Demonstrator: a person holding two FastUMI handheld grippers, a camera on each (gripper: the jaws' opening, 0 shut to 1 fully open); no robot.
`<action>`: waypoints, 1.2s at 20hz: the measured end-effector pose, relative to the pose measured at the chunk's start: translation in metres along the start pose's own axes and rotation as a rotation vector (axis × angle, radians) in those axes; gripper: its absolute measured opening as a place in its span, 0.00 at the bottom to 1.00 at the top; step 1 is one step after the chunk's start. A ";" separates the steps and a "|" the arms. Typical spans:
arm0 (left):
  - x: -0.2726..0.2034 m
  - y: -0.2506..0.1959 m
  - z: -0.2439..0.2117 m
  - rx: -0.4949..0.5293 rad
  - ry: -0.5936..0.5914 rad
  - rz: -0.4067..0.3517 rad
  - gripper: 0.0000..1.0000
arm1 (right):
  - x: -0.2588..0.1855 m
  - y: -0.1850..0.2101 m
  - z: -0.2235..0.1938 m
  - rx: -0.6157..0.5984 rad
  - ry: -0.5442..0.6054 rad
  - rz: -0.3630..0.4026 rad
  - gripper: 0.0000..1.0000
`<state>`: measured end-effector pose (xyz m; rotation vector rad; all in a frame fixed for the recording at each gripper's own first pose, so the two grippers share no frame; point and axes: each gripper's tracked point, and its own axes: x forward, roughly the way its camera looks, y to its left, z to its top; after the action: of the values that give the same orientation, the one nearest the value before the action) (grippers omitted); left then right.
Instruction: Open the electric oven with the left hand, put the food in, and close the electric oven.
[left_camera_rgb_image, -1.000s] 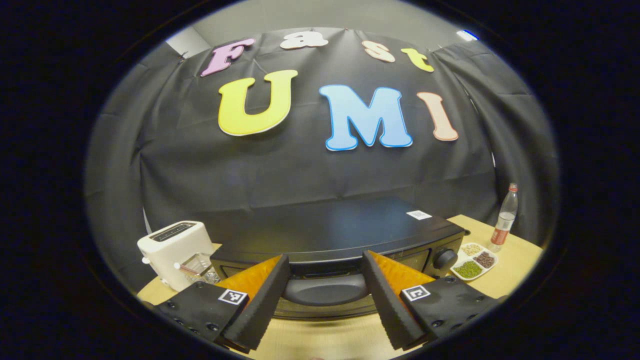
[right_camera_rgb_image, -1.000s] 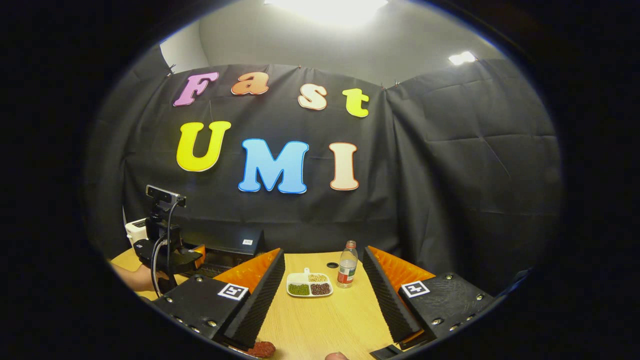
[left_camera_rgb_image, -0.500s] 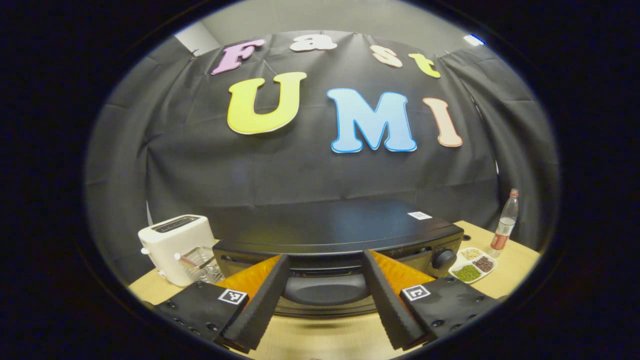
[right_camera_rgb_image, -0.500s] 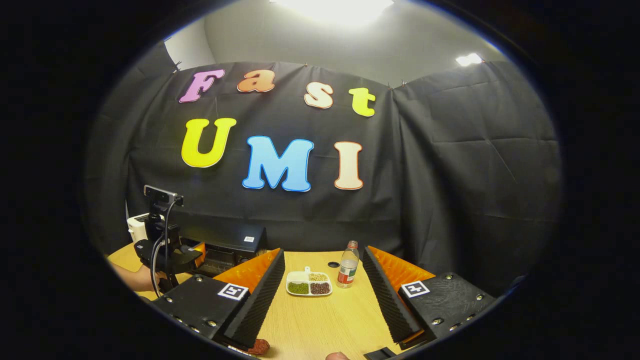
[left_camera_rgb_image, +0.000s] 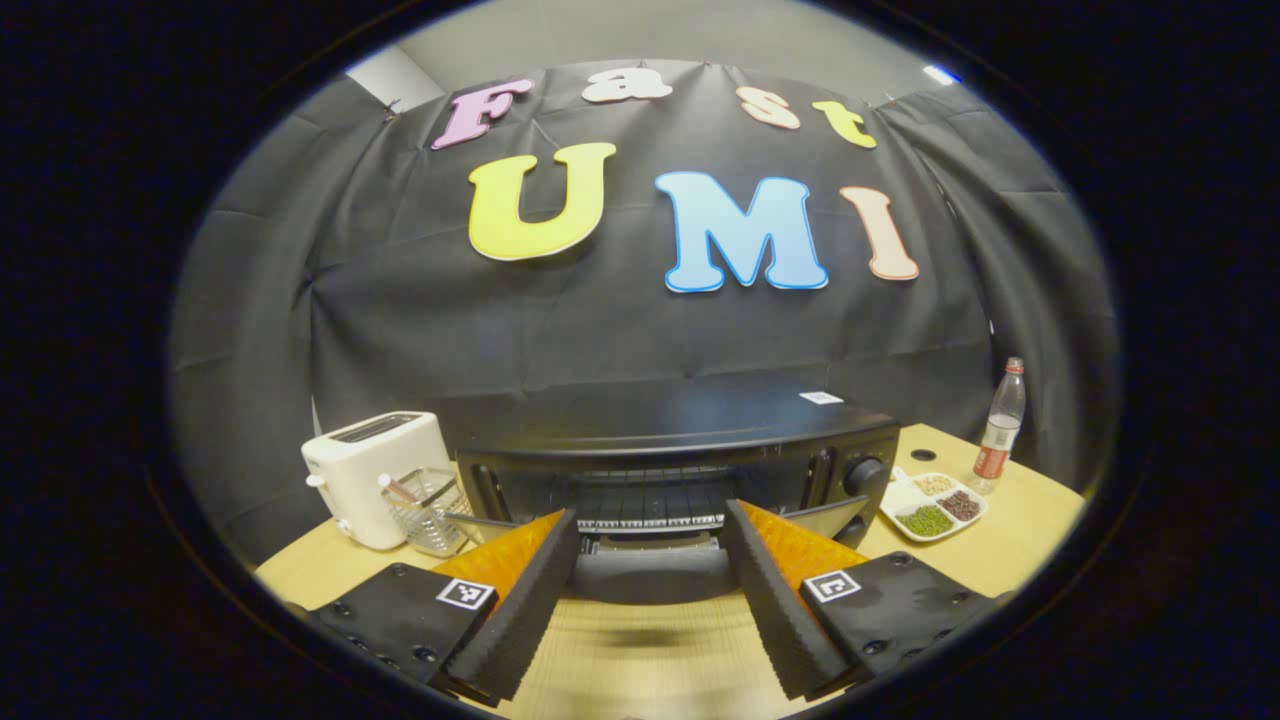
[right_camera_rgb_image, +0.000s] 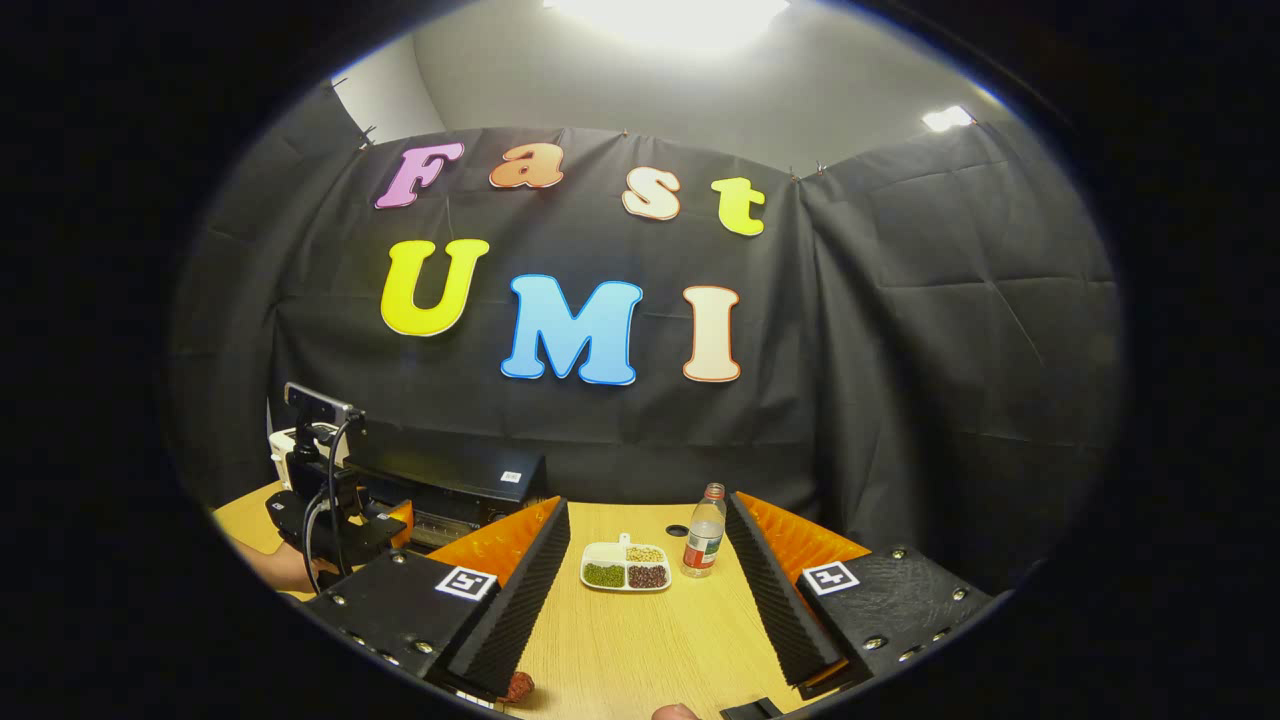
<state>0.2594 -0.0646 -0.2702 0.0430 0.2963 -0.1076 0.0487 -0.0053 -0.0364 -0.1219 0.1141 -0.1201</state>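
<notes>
Oven door (left_camera_rgb_image: 650, 575) is partway down, rack (left_camera_rgb_image: 650, 500) exposed inside the electric oven (left_camera_rgb_image: 680, 440); the left gripper (left_camera_rgb_image: 650, 590) has its fingers spread either side of the door handle, not pressing on it, so opening looks underway but unfinished. The right gripper (right_camera_rgb_image: 645, 600) hangs spread and empty over the table (right_camera_rgb_image: 640, 650), well apart from the oven. A reddish piece, likely the food (right_camera_rgb_image: 517, 686), lies near its left finger; loading and closing remain.

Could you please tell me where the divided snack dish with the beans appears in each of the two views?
Left gripper view: the divided dish sits at lower right, just right of the oven.
Right gripper view: it sits at lower centre, between the tongs.
Shared landmark: the bottle stands right beside it.
</notes>
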 end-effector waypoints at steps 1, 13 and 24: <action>-0.005 -0.001 -0.005 0.007 0.008 -0.001 1.00 | -0.001 0.002 0.000 -0.002 0.000 0.008 0.96; -0.048 -0.010 -0.070 0.049 0.126 -0.008 1.00 | -0.012 0.001 -0.011 -0.013 0.023 0.053 0.95; -0.075 -0.013 -0.132 0.045 0.245 -0.003 0.97 | -0.019 -0.001 -0.024 -0.039 0.064 0.094 0.95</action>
<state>0.1483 -0.0627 -0.3747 0.1009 0.5383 -0.1118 0.0268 -0.0064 -0.0579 -0.1510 0.1860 -0.0284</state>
